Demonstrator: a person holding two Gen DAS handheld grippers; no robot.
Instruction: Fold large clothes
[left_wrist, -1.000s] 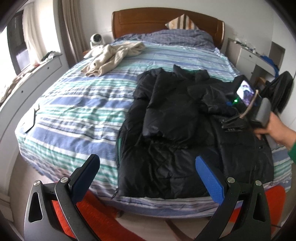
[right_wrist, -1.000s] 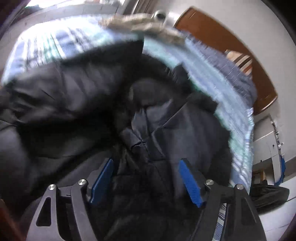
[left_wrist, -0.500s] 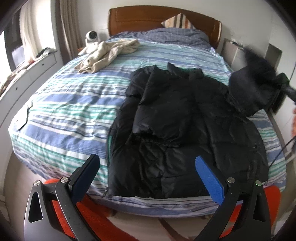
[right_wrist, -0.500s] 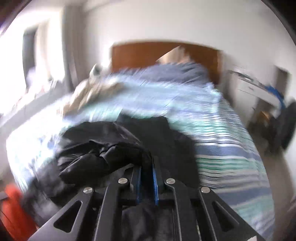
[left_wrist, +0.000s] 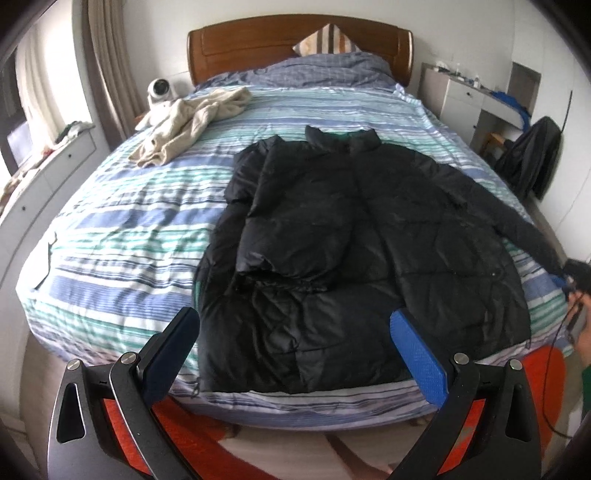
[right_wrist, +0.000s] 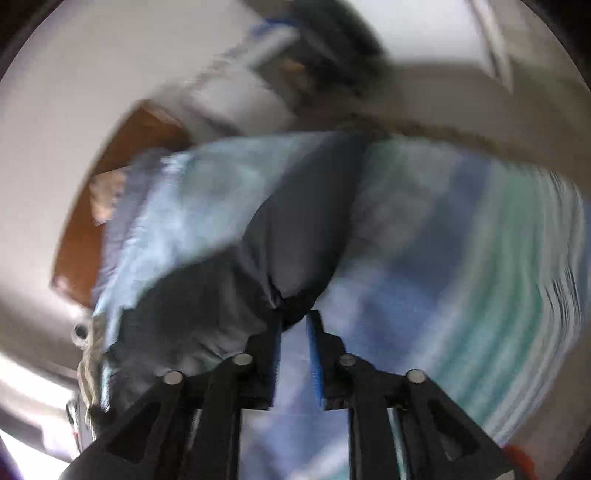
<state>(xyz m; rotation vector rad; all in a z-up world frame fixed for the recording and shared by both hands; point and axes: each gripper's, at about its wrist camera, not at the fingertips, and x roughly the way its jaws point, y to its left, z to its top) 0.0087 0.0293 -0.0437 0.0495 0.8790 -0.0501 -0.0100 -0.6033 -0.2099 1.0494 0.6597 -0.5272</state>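
Observation:
A black puffer jacket (left_wrist: 354, 236) lies spread on the striped bed (left_wrist: 122, 221), its left sleeve folded across the front. Its right sleeve (left_wrist: 517, 225) stretches out to the bed's right edge, where a hand holds my right gripper (left_wrist: 574, 273). In the blurred right wrist view the right gripper (right_wrist: 295, 321) has its jaws opening; the sleeve's cuff (right_wrist: 295, 258) still sits between the fingertips, with a gap showing behind it. My left gripper (left_wrist: 295, 350) hangs open over the foot of the bed, nothing between its fingers.
A beige garment (left_wrist: 184, 125) lies at the bed's far left, a white camera (left_wrist: 160, 90) beside it. A wooden headboard (left_wrist: 295, 40) and pillow stand at the back. A white desk (left_wrist: 469, 99) and dark chair (left_wrist: 532, 158) are right. An orange rug (left_wrist: 532, 373) covers the floor.
The right gripper shut on the sleeve over the jacket, swung it out to the bed's right side and laid it straight. Its jaws have parted again. The left gripper drifted slightly.

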